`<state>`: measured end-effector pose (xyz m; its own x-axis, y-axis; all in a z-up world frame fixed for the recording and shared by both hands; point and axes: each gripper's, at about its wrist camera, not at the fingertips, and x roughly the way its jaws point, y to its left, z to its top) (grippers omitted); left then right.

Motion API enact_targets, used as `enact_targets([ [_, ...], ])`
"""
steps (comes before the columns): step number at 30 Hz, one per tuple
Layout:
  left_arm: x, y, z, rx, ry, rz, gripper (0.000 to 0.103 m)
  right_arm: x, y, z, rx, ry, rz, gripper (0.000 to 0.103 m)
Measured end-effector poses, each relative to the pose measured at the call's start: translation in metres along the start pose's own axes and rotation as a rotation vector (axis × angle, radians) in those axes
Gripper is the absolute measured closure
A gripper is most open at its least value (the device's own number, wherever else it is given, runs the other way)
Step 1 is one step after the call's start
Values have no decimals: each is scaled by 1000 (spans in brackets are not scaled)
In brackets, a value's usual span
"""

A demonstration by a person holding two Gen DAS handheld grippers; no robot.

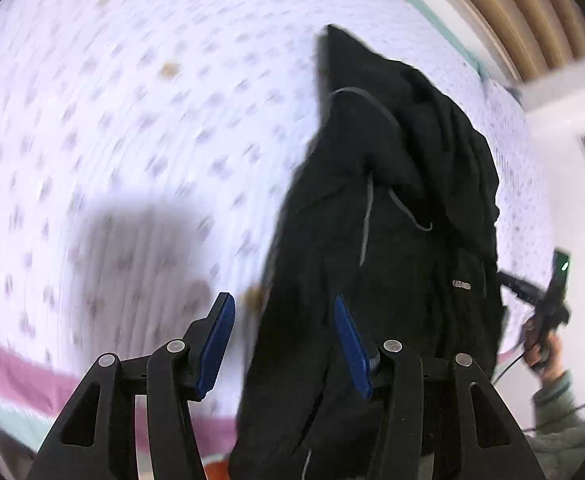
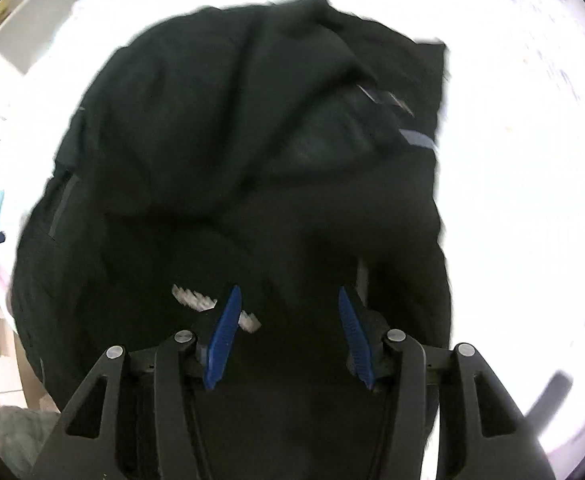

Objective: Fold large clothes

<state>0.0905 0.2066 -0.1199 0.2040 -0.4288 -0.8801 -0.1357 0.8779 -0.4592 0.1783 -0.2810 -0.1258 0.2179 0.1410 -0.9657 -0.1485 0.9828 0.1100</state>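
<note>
A large black hooded jacket (image 1: pixel 388 216) with grey drawcords lies bunched in a long heap on the patterned bedsheet (image 1: pixel 132 120). My left gripper (image 1: pixel 284 304) is open and hangs over the jacket's left edge, its right pad over the cloth, its left pad over the sheet. In the right wrist view the same jacket (image 2: pixel 232 140) fills the frame, crumpled, with a white logo near my left pad. My right gripper (image 2: pixel 288 296) is open just above the black cloth and holds nothing. The right gripper also shows at the far right of the left wrist view (image 1: pixel 548 296), in a hand.
The bed has a pink band (image 1: pixel 12 364) and a teal border at its near edge. A white wall and a wooden slatted headboard (image 1: pixel 532 8) stand at the far right. A pale grey garment (image 2: pixel 16 436) lies at lower left beside the bed.
</note>
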Motion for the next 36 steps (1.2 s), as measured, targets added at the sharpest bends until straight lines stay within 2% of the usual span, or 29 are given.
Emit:
enact_targets([
  [4, 28, 11, -10, -54, 69, -87, 50, -3, -21, -23, 84, 21, -3, 49],
  [7, 48, 10, -14, -35, 125, -100, 50, -11, -31, -39, 144, 23, -15, 49],
  [10, 65, 3, -17, 50, 195, -120, 50, -25, -39, -70, 215, 9, -71, 49],
  [12, 71, -5, -18, 124, 246, -83, 50, -33, -40, -100, 304, 6, -108, 49],
  [16, 75, -21, -17, 247, 317, -36, 50, -40, -49, -155, 479, 31, -111, 49],
  [19, 83, -23, -23, 247, 327, -1, 50, -31, -50, -174, 444, 67, -130, 51],
  [22, 80, -30, -38, 203, 261, 59, 49, -18, -60, -178, 331, 131, -109, 65],
  [24, 78, -36, -50, 187, 231, 84, 49, -16, -70, -178, 281, 154, -78, 70],
  [27, 82, -59, -61, 234, 218, 154, 49, -18, -79, -181, 262, 157, -36, 70],
  [28, 83, -66, -61, 248, 225, 152, 49, -15, -77, -184, 248, 157, -16, 70],
  [29, 81, -69, -61, 251, 228, 130, 49, -13, -74, -184, 228, 156, 4, 71],
  [30, 76, -72, -61, 238, 227, 61, 49, -12, -71, -185, 214, 155, 22, 77],
  [31, 73, -77, -61, 220, 222, -4, 49, -16, -65, -186, 195, 147, 62, 77],
  [32, 61, -82, -59, 182, 193, -156, 49, -26, -61, -186, 184, 122, 118, 80],
  [33, 52, -84, -58, 162, 166, -264, 49, -41, -57, -186, 171, 73, 210, 83],
  [34, 48, -85, -56, 152, 147, -324, 49, -55, -51, -185, 157, 20, 294, 83],
  [35, 48, -83, -53, 115, 119, -412, 49, -65, -43, -183, 140, -25, 334, 83],
  [36, 51, -78, -51, 85, 113, -449, 49, -71, -37, -181, 128, -52, 341, 83],
])
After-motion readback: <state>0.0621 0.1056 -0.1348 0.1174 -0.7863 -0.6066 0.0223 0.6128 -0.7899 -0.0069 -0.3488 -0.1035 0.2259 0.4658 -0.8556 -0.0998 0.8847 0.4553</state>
